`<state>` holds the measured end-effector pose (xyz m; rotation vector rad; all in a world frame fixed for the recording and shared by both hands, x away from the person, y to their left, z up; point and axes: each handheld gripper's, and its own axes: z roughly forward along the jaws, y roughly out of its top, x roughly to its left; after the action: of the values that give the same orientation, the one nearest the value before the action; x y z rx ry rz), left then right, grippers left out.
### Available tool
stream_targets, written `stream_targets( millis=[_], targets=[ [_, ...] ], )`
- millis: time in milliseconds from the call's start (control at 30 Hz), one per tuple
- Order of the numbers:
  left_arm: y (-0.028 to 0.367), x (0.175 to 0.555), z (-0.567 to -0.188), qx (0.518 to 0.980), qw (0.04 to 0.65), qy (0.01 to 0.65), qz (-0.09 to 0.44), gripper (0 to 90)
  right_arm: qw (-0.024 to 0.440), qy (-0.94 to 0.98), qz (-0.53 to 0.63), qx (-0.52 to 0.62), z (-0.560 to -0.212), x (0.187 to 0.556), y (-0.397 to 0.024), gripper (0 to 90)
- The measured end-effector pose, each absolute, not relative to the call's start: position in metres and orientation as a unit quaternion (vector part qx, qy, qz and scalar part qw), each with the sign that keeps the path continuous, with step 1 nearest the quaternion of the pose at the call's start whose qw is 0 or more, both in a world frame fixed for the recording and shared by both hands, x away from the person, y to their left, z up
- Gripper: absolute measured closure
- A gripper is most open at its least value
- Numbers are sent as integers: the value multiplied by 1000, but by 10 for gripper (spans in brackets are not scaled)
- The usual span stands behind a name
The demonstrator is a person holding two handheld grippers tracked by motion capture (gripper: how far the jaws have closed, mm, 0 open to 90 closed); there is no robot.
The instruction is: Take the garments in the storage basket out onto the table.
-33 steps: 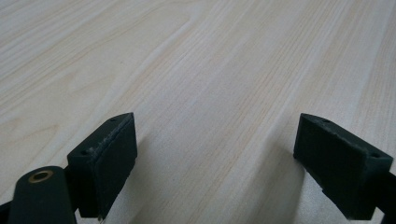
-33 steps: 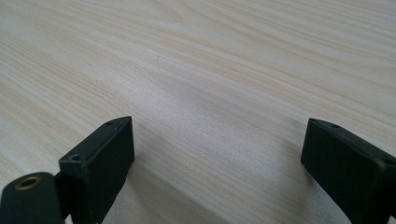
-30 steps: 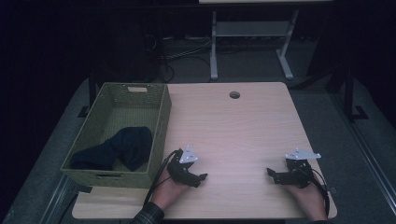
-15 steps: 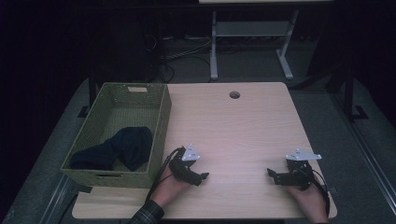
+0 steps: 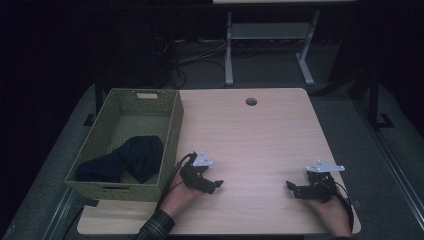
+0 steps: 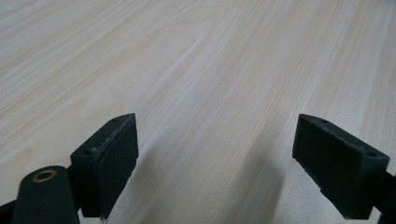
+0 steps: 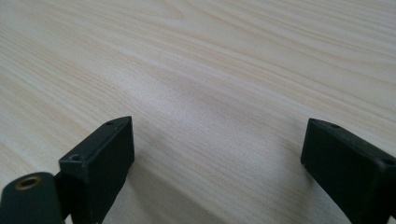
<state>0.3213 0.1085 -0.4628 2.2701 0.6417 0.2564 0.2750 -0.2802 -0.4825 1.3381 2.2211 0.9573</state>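
We hold the left gripper (image 5: 202, 179) low over the tabletop (image 5: 260, 135) near its front edge, just right of the basket, jaws spread wide with only bare wood grain between them. The right gripper (image 5: 305, 187) sits near the front right corner, jaws likewise spread and empty. A woven green basket (image 5: 172, 120) stands along the tabletop's left edge, with a dark cloth (image 5: 127, 157) heaped in its near end. A round cable hole (image 5: 251, 101) lies near the far edge.
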Motion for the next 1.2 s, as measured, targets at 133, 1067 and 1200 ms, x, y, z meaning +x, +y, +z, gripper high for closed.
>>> stream_targets(
  millis=[133,1067,1200],
  targets=[
    [108,322,-458,888,374,247,103,140,188,790,340,474,-483,275,-281,94],
    [114,321,-436,878,398,250,89,140,188,790,340,475,-483,274,-281,94],
    [114,320,-432,877,401,249,89,140,188,790,340,475,-483,274,-281,94]
  ],
)
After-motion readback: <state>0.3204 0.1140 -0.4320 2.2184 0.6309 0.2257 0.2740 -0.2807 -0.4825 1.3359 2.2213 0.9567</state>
